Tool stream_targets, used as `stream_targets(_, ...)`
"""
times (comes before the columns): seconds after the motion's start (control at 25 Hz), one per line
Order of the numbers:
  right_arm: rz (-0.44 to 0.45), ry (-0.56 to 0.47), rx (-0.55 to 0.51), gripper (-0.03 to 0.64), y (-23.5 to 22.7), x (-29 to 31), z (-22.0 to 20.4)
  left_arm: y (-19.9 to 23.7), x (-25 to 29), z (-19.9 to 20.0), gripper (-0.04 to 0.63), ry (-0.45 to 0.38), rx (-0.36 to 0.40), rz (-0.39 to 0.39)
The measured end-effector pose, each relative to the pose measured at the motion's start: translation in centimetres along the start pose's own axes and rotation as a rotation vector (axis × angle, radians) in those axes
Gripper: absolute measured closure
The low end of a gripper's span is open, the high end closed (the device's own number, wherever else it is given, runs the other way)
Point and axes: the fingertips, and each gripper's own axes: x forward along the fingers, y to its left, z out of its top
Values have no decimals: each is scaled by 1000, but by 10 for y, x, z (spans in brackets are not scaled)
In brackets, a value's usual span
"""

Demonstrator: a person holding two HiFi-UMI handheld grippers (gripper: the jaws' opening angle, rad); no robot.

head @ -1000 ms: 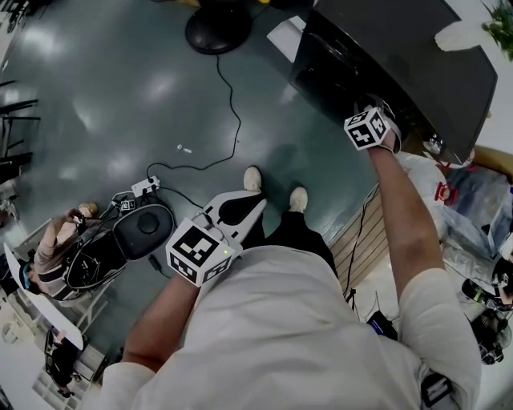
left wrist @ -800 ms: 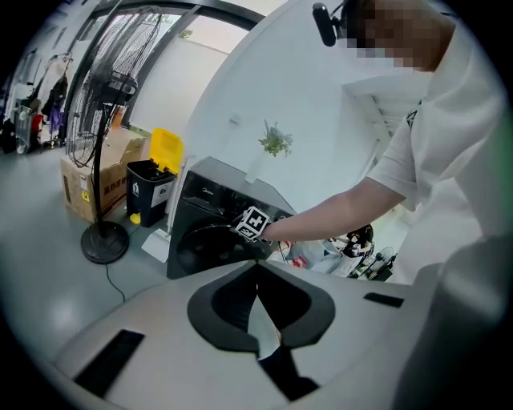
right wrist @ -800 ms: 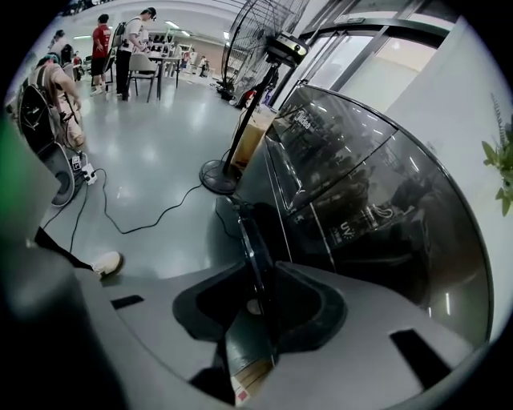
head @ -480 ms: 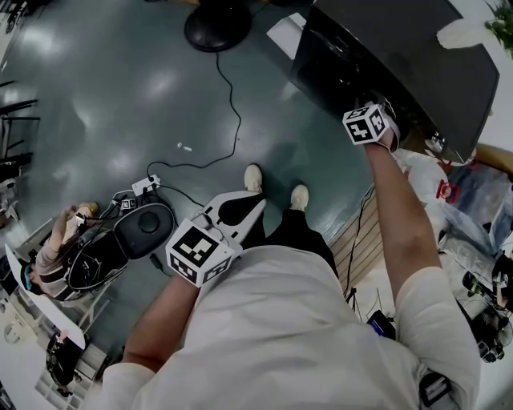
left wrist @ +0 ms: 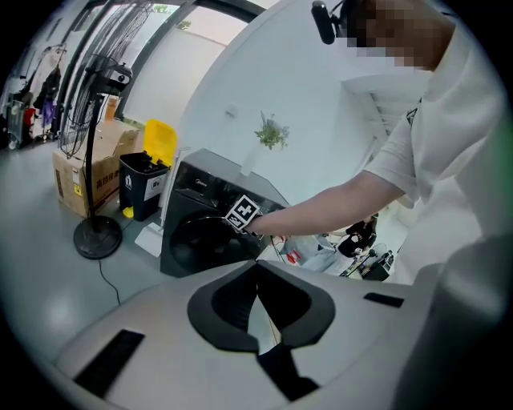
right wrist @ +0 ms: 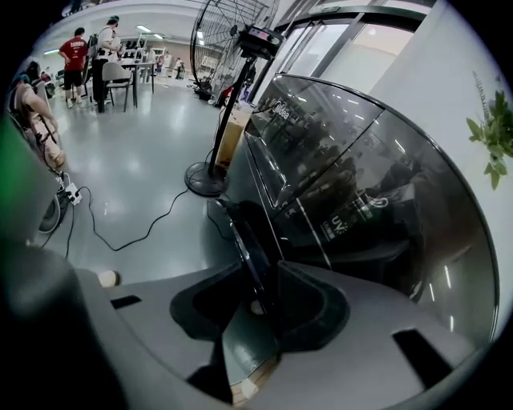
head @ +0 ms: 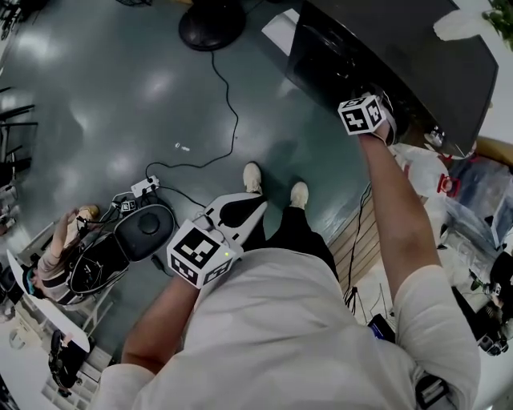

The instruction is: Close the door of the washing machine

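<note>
Nearest, low in the head view, the left hand-held gripper [left wrist: 257, 266] sat just in front of the person's white shirt [head: 304, 336]. In the left gripper view its jaws were pressed together with nothing between them. Just beyond it, the person's shoes [head: 252, 178] stood on the grey floor [head: 120, 96].

Farther up, the right arm stretched to the upper right of the head view. There the right hand-held gripper [right wrist: 258, 276] was at the front of the black washing machine [right wrist: 361, 184]. In the right gripper view its jaws were clamped on the rim of the round dark door [right wrist: 240, 240]. The door showed edge-on at the frame's centre and stood a little off the machine's front, not yet shut.

Beyond, a fan's round base [head: 211, 24] sat at the top of the head view, with a black cable [head: 232, 104] running down the floor from it.
</note>
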Motion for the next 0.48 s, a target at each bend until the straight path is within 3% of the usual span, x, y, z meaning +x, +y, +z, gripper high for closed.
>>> stream_targets(0.48, 4, -6, -47, 477, 4, -2, -1, -1, 0, 5, 578, -12, 20, 1)
